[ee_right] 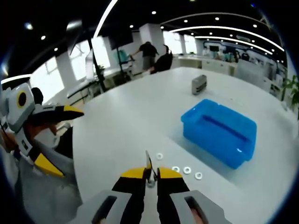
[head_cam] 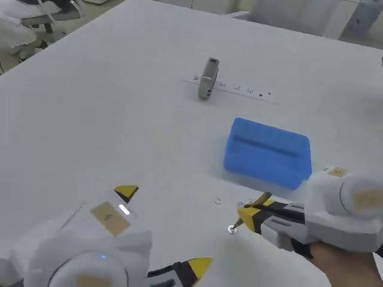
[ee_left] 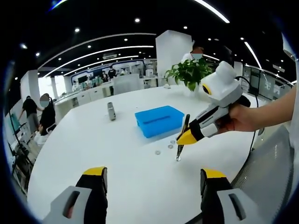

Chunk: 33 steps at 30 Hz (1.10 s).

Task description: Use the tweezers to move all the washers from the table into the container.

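A blue container [head_cam: 267, 152] stands on the white table [head_cam: 119, 119]. My right gripper [head_cam: 248, 215] is shut on the tweezers [head_cam: 261, 199], just in front of the container. The tweezer tips rest at a washer [head_cam: 232, 229] on the table. Another washer [head_cam: 218, 201] lies a little to its left. In the right gripper view, several washers [ee_right: 187, 170] lie in a row between the tweezers [ee_right: 148, 161] and the container [ee_right: 219, 130]. My left gripper [head_cam: 161, 230] hovers open and holds nothing, low at the near left.
A small grey metal block [head_cam: 207, 78] stands upright far across the table, beside a line of small marks. The table edge runs close behind my right gripper [ee_left: 187, 136]. People stand in the room beyond the table.
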Available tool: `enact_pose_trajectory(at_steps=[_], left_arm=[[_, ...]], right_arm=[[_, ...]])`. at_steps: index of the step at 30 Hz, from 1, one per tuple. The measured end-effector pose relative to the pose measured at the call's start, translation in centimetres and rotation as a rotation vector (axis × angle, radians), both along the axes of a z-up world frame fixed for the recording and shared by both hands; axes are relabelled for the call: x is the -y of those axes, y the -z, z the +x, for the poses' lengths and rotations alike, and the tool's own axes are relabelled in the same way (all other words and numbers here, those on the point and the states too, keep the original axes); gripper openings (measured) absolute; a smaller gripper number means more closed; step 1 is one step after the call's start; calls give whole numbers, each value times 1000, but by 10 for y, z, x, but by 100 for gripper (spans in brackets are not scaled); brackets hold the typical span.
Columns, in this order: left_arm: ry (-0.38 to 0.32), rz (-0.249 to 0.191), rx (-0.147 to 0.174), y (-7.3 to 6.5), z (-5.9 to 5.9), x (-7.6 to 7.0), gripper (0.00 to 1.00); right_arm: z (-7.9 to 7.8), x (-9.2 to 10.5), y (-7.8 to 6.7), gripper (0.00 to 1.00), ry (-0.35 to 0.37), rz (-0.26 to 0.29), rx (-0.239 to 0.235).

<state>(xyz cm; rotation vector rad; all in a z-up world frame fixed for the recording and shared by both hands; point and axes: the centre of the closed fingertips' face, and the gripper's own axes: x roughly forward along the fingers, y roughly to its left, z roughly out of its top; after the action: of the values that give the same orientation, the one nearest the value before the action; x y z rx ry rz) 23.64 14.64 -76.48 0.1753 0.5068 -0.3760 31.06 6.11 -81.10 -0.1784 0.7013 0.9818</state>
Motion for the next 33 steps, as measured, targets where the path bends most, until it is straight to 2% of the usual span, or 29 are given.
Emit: enact_pose_trajectory(at_steps=[6, 12, 17, 20, 23, 25, 26, 30, 31, 33], left_arm=[[-14, 31, 28, -3, 2, -5, 82], [-24, 47, 31, -3, 2, -8, 82], [-66, 39, 38, -6, 4, -17, 82], [-76, 37, 29, -6, 4, -19, 82], [-63, 59, 25, -7, 0, -18, 82], [-61, 99, 44, -10, -1, -21, 81], [-66, 103, 45, -9, -1, -22, 81], [-85, 88, 47, -3, 0, -25, 81], [-84, 101, 29, 0, 1, -26, 81], [-91, 89, 39, -3, 1, -26, 80]], right_arm=[[-2, -1, 3, 5, -16, -19, 7], [-3, 1, 5, 4, -17, -19, 7], [-3, 1, 5, 3, -12, -43, 2], [-2, 1, 6, 3, -13, -52, 1], [0, -1, 6, 3, -18, -54, 1], [1, -2, 6, 3, -23, -58, 1], [2, -3, 6, 3, -23, -59, 1], [1, -2, 6, 3, -19, -61, -4], [1, -2, 6, 3, -17, -63, -4], [1, -1, 6, 3, -12, -65, -5]])
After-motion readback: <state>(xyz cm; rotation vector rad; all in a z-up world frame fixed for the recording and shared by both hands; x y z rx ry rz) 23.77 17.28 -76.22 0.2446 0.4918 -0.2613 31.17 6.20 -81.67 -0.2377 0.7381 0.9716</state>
